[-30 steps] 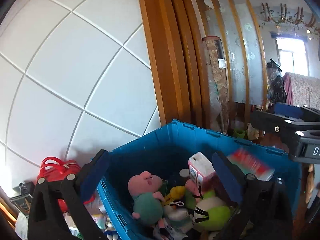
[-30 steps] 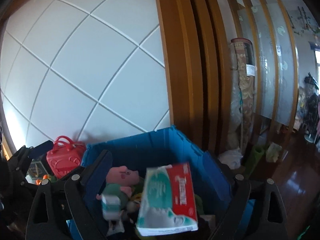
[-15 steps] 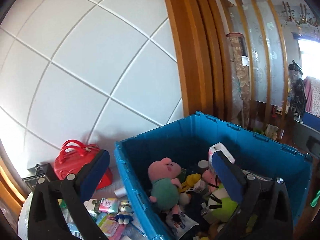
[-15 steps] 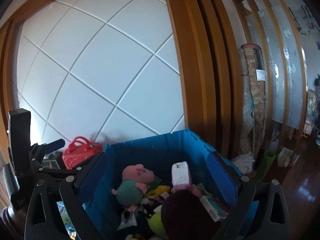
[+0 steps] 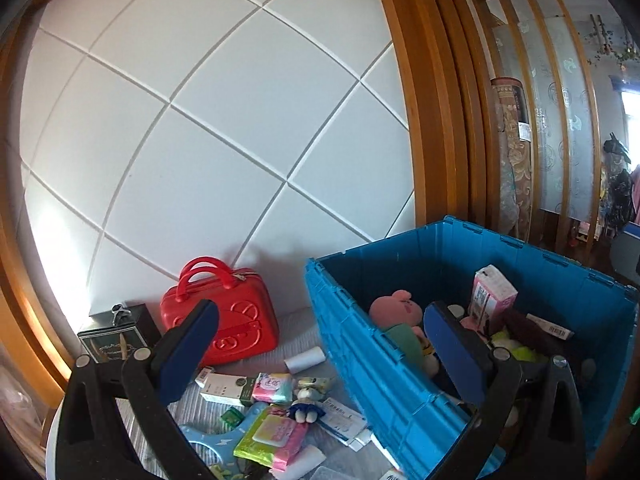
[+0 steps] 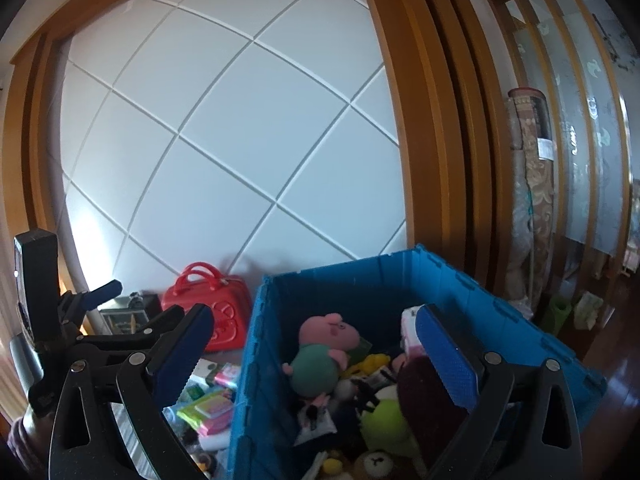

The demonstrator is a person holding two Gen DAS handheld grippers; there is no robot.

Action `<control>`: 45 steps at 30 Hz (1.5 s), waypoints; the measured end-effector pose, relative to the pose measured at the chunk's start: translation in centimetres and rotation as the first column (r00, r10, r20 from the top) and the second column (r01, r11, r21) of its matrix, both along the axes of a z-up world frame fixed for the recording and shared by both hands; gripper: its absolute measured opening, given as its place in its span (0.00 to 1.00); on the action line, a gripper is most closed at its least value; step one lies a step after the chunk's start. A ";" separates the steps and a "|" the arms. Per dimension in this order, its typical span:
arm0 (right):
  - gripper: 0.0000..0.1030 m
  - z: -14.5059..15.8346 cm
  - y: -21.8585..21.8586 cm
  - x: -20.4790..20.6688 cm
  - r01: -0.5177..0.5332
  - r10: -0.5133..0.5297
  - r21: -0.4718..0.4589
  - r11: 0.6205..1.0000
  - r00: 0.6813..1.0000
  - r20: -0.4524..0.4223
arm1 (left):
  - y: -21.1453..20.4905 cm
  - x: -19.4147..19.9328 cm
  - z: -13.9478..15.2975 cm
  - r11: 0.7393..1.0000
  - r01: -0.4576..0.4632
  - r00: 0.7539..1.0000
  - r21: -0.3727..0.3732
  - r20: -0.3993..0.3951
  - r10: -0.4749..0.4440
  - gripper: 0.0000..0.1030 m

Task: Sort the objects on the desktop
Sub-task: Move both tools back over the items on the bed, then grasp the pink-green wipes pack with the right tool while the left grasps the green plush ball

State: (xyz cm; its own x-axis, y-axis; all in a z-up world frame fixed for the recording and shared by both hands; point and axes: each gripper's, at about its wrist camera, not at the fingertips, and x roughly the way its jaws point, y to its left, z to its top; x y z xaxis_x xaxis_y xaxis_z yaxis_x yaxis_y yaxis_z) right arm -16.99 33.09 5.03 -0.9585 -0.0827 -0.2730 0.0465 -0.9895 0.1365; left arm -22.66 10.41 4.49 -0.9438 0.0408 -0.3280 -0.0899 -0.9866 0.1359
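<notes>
A blue plastic crate (image 5: pixel 384 356) (image 6: pixel 256 376) holds a pink pig plush (image 5: pixel 396 312) (image 6: pixel 328 336), a pink-white carton (image 5: pixel 490 294), a green plush (image 6: pixel 384 420) and other toys. Left of it, on a grey striped cloth (image 5: pixel 296 332), lie tissue packs (image 5: pixel 272 436) (image 6: pixel 208 410), a small doll (image 5: pixel 306 400), a white roll (image 5: pixel 306 360) and small boxes (image 5: pixel 226 388). My left gripper (image 5: pixel 320 344) is open and empty, above the crate's left wall. My right gripper (image 6: pixel 314 348) is open and empty over the crate. The left gripper shows at the left of the right wrist view (image 6: pixel 100 292).
A red toy handbag (image 5: pixel 222 316) (image 6: pixel 208 300) and a dark green box (image 5: pixel 116 336) stand against the white tiled wall panel (image 5: pixel 224 140). A wooden door frame (image 5: pixel 436 120) and a slatted screen (image 5: pixel 560 100) rise at the right.
The red-and-green pack left my right gripper and dropped into the crate. Both grippers pulled back and swung left, so the table clutter and red handbag came into view.
</notes>
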 end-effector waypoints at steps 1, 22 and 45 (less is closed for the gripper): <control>0.99 -0.1 -1.1 0.2 -0.007 0.007 0.000 1.000 1.000 0.006 | -1.5 0.5 -0.2 1.000 -0.010 1.000 -0.005 -0.002 0.010 1.00; 0.99 -10.0 -20.8 -5.2 -0.141 0.150 -0.053 0.989 0.957 0.250 | -29.6 2.3 -8.3 0.967 -0.241 0.964 -0.077 0.100 0.248 1.00; 1.00 -37.3 -27.4 -30.1 0.002 0.132 -0.157 0.988 0.530 0.838 | -32.7 -7.2 -26.1 0.999 0.008 0.902 -0.031 0.433 0.006 1.00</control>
State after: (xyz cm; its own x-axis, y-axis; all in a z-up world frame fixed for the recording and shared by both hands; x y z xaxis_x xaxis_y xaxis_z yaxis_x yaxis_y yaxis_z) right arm -47.06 5.70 -32.29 -0.2767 -0.2318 -0.9326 -0.0933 -0.9594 0.2662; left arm -29.87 -22.28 -21.56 -0.7086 0.0249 -0.7052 -0.1480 -0.9824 0.1141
